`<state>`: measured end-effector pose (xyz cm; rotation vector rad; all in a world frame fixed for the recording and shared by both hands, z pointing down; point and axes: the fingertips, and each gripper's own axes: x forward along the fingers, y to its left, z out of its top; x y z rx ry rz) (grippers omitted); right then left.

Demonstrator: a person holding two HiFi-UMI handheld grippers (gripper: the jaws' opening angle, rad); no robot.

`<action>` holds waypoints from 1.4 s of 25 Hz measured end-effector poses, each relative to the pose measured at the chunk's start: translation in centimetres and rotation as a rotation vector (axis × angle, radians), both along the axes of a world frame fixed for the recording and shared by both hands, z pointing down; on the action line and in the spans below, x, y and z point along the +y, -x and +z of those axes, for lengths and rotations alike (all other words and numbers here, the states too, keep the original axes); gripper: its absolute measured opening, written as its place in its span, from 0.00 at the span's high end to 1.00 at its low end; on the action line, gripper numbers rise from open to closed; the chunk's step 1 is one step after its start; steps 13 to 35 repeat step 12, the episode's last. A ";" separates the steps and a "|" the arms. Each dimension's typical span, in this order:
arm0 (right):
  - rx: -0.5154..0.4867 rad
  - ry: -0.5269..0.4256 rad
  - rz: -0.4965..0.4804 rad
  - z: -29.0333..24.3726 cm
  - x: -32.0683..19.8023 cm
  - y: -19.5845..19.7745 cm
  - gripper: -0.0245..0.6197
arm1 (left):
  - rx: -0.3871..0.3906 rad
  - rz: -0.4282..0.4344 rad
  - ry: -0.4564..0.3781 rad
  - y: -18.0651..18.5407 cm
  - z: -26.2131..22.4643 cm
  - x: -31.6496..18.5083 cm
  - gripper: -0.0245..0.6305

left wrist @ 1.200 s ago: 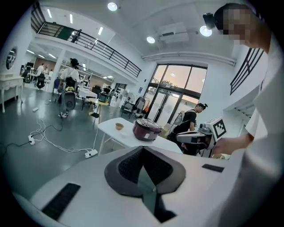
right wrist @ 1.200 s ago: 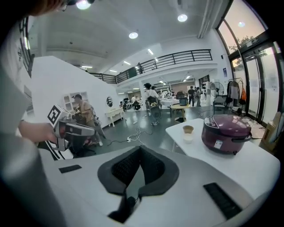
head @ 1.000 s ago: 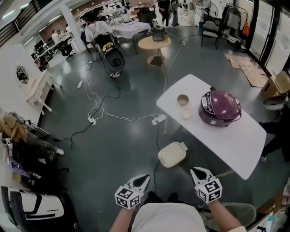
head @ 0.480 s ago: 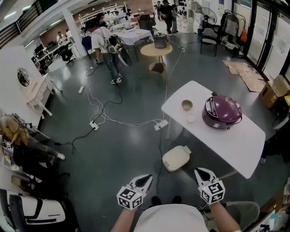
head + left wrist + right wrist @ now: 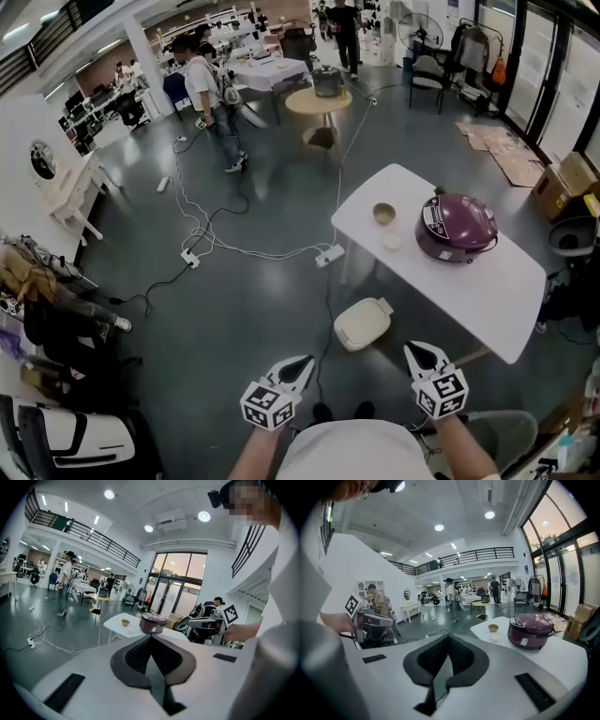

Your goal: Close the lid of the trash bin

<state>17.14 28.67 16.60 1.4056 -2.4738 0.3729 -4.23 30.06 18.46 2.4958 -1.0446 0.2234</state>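
The far person (image 5: 208, 94) has walked on; your left gripper (image 5: 298, 364) and right gripper (image 5: 417, 352), both closed empty, face the bin (image 5: 362, 322) just ahead.

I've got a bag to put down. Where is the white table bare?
The table is bare at its near end, from the purple cooker to the near corner. The far end is crowded: the bowl and a small white cup sit beside the cooker.

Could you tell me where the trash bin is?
In the head view, the trash bin sits on the floor beside the white table, just ahead of the right gripper.
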 end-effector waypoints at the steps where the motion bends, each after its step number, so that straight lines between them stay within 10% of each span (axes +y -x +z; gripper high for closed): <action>1: 0.001 -0.002 0.000 -0.1 0.0 0.0 0.94 | 0.001 0.000 -0.001 0.0 0.0 0.0 0.94; 35: 0.012 -0.017 -0.013 -0.4 -0.4 0.2 0.94 | -0.005 -0.013 -0.002 0.4 -0.1 -0.6 0.94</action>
